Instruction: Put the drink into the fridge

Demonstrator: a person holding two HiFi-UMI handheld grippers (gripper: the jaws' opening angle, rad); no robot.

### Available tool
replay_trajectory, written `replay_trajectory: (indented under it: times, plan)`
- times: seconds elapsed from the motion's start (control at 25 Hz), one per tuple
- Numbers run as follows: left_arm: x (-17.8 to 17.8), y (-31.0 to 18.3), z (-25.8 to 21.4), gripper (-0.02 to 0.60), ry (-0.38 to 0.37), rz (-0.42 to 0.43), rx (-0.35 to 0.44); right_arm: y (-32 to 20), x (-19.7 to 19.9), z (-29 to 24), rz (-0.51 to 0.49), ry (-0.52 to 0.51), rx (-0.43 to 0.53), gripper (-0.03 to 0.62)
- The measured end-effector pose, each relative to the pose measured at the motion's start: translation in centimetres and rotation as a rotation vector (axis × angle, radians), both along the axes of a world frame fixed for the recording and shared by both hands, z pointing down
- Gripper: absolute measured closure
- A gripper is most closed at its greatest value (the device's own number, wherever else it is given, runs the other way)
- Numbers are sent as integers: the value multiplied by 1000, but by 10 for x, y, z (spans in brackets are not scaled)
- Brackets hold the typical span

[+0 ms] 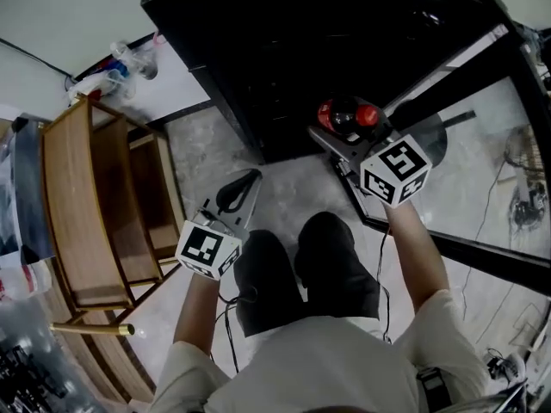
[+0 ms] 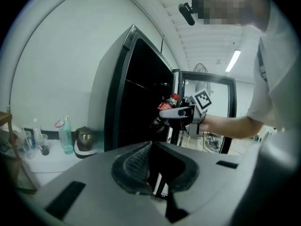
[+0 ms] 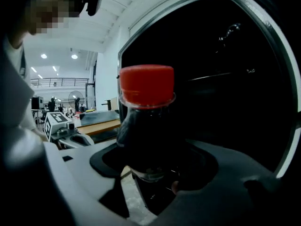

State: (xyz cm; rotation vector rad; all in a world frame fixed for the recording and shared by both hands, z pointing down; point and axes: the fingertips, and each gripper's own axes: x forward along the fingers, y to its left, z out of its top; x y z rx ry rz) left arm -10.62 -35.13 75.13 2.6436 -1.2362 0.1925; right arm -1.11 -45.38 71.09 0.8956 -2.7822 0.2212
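Note:
The drink, a dark cola bottle with a red cap, sits between the jaws of my right gripper, which is shut on its body. In the right gripper view the bottle stands upright and fills the middle, with the dark inside of the black fridge right behind it. The fridge stands open, its glass door swung out to the right. My left gripper hangs lower and to the left, over the floor, with its fingertips together and nothing in them. From the left gripper view I see the bottle held at the fridge's front.
A wooden chair stands at the left. Plastic bottles and a dark pot sit on the white ledge beside the fridge. Cables lie on the floor beyond the glass door. The person's knees are below the grippers.

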Motion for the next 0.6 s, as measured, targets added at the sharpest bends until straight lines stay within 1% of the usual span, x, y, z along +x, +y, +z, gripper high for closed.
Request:
replay_trajectory:
  times: [0.16,0.32,0.48,0.6]
  plan:
    - [-4,-8,34,571,-10,-16,24,-26,-15,27,-10,26,62,290]
    - [1,-14,58,571,-4,-7,82,-47,-30,45,-21,35,88,290]
    - [10,-13,62,571,-11,5,129,-69,-49,58,-44,111,127,290]
    - [10,-10,67,571,-14,-13,121,-88,-65,68,-64,178,131,290]
